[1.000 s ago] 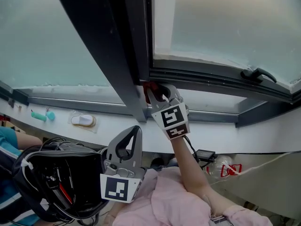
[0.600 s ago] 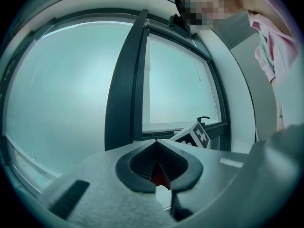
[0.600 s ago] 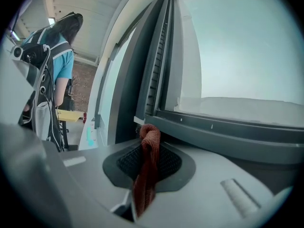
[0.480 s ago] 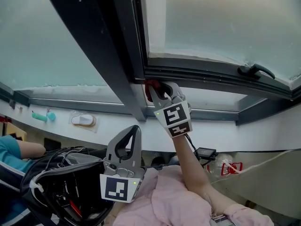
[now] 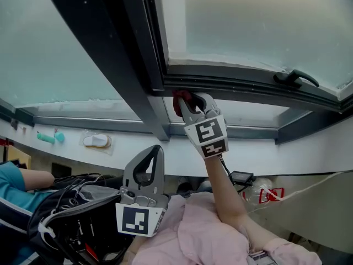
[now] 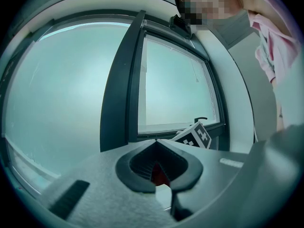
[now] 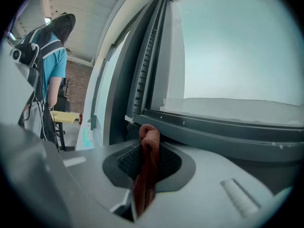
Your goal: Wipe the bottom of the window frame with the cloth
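My right gripper [image 5: 187, 105] is raised to the bottom rail of the dark window frame [image 5: 237, 84], just right of the vertical mullion. It is shut on a red cloth [image 5: 181, 99], and the bunched end touches the underside of the rail. In the right gripper view the red cloth [image 7: 147, 163] runs up between the jaws, with its looped tip close to the window frame [image 7: 213, 129]. My left gripper [image 5: 150, 162] hangs low by my chest, shut with nothing in it. Its tips meet in the left gripper view [image 6: 156, 144].
A black window handle [image 5: 296, 77] sits on the frame at the right. The white sill [image 5: 138, 148] carries a teal object [image 5: 47, 137] and a white object [image 5: 97, 141]. A black bag [image 5: 71, 214] is lower left. A person in a teal shirt [image 7: 54, 65] stands beyond.
My right gripper has slid the cloth a little to the right along the frame's bottom rail, away from the mullion. The left gripper has stayed where it was.
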A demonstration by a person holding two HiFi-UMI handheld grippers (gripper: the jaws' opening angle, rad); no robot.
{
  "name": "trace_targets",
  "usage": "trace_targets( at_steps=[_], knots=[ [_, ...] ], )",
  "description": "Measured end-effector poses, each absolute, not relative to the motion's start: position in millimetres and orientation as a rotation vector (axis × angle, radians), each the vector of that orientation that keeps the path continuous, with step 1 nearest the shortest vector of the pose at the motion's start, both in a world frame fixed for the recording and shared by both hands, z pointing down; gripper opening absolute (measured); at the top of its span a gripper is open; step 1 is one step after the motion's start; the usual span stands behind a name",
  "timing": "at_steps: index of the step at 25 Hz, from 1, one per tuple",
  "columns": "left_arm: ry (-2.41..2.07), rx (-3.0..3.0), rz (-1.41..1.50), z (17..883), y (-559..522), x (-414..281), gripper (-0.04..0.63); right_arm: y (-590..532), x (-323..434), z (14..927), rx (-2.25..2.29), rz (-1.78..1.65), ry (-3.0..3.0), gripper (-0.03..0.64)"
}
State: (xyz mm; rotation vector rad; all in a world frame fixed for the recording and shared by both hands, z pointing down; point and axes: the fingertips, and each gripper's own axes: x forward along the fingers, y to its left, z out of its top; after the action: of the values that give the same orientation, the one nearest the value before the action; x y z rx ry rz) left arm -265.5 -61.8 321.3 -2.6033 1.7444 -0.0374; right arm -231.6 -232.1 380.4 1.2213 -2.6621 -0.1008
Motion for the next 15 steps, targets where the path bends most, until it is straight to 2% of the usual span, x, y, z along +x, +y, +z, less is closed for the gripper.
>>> trace_targets(
  at_steps=[15],
  knots=[
    [1.694,-2.634,-0.053,318.4,-60.1,-254.6,0.000,-237.6,-206.8,386.5,1.270,-0.132,-2.583,0.049]
  ],
)
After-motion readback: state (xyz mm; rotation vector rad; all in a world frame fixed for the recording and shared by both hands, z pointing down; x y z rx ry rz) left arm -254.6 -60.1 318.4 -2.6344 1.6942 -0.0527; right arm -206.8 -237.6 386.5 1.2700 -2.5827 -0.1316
